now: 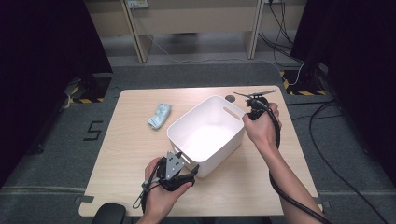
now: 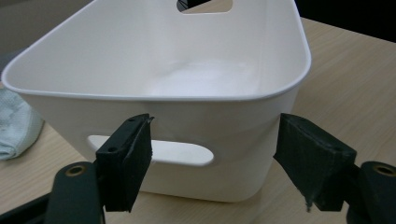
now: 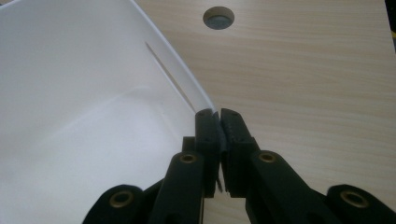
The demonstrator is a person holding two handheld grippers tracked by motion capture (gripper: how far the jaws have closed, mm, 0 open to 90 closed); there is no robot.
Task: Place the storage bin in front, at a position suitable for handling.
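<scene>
Basin [image 1: 205, 135] of white plastic sits upright near the middle of the counter [image 1: 130, 158], mouth up, its long axis running diagonally from the near left to the far right, with a slot handle in each short end. The right hand-held gripper [image 3: 218, 114] is clamped on the rim at the far right end, jaws pressed together on the thin wall. The left hand-held gripper [image 2: 212, 154] has its jaws spread wide before the near end's handle slot, pads clear of the wall. A pale blue cloth [image 1: 159, 115] lies left of the basin.
</scene>
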